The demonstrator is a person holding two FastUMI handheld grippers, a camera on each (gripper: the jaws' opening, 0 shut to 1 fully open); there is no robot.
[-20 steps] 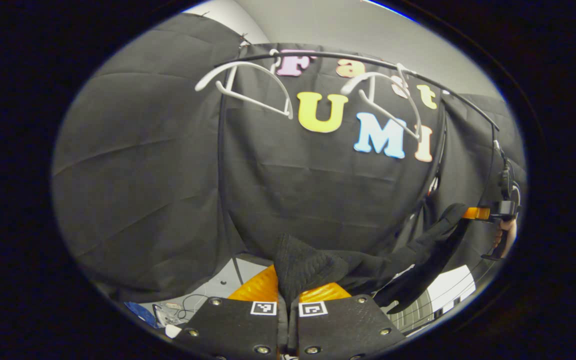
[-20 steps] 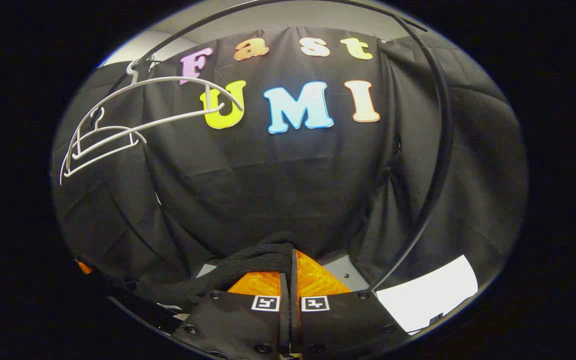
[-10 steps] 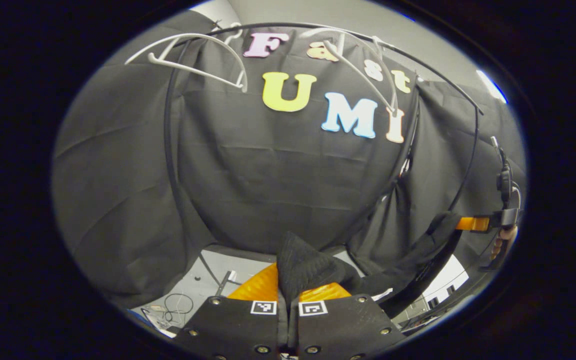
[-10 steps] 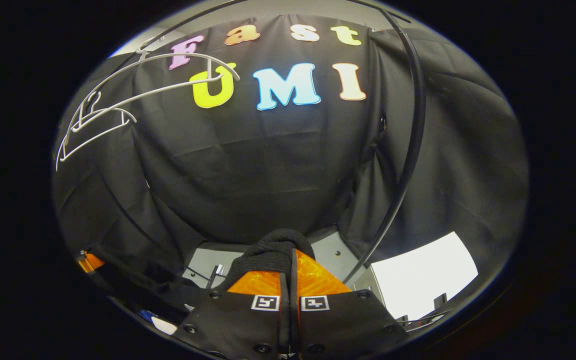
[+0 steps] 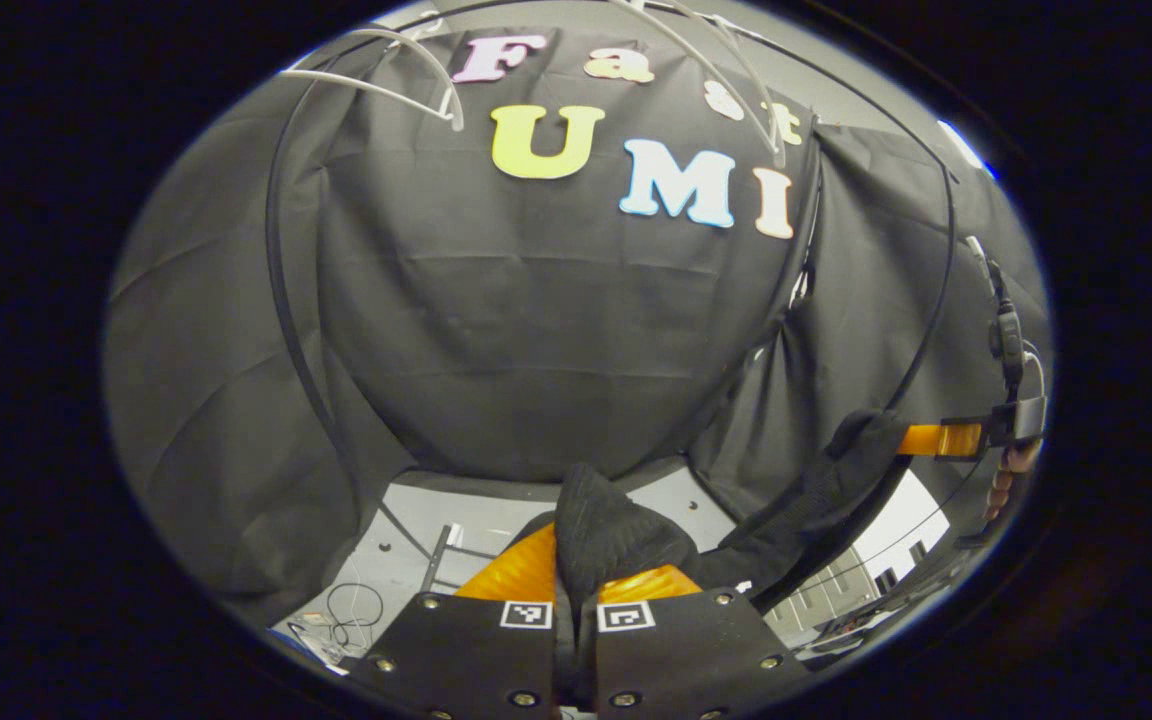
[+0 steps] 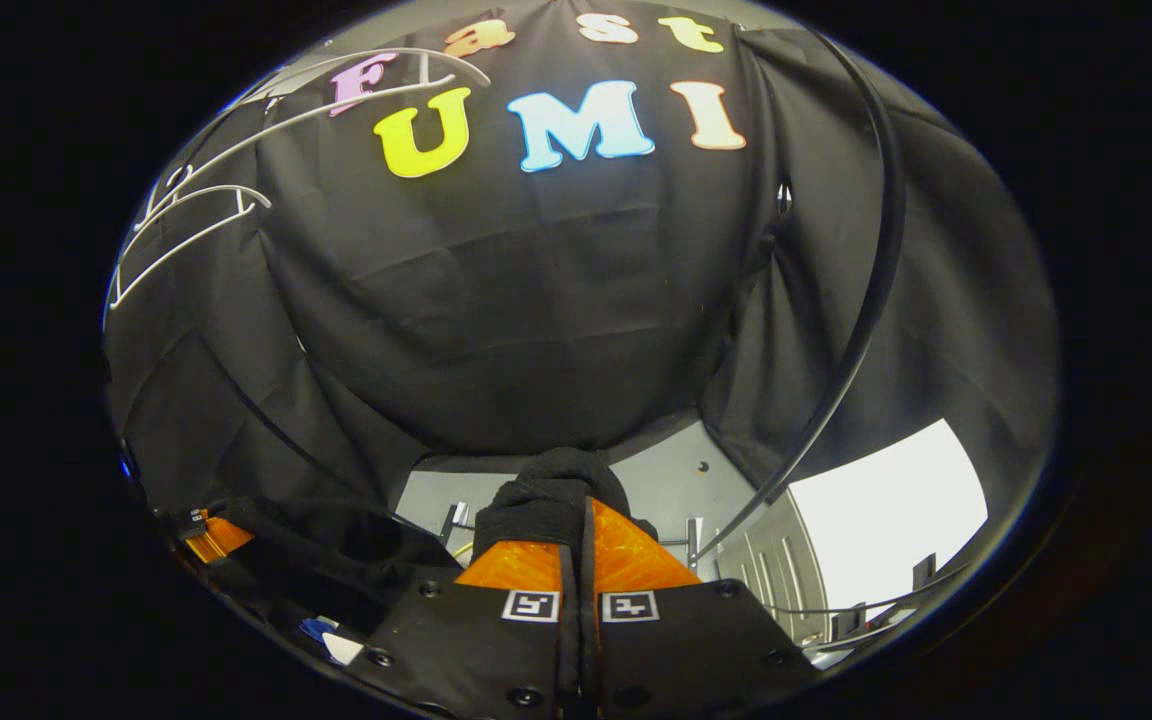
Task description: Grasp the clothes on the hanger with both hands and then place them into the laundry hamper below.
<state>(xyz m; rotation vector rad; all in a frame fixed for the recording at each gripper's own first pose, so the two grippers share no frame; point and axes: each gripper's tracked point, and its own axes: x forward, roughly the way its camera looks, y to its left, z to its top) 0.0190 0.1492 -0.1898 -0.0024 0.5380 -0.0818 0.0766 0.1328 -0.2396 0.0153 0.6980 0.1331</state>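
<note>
A black knit garment [image 5: 616, 525] hangs off its hanger between my two grippers. My left gripper [image 5: 581, 562] is shut on one bunched end of it, low in the left gripper view. From there the cloth runs right as a dark band to my right gripper [image 5: 904, 438], held by a hand [image 5: 1011, 470]. In the right gripper view, my right gripper [image 6: 579, 540] is shut on a fold of the garment [image 6: 546, 495]. The rest sags left toward the left gripper [image 6: 216, 535]. Two bare white hangers [image 5: 386, 85] [image 6: 186, 225] hang high on the rail.
A black curved rail [image 5: 281, 300] [image 6: 866, 300] frames the booth. Below lies a grey floor [image 5: 416, 545] with loose cables [image 5: 346, 605]. A pale ribbed panel [image 6: 786, 575] and a bright white surface [image 6: 886, 510] sit low on the right.
Both grippers have come down with the garment still held. The hangers and rail have slid up toward the top of both views, and more floor shows below.
</note>
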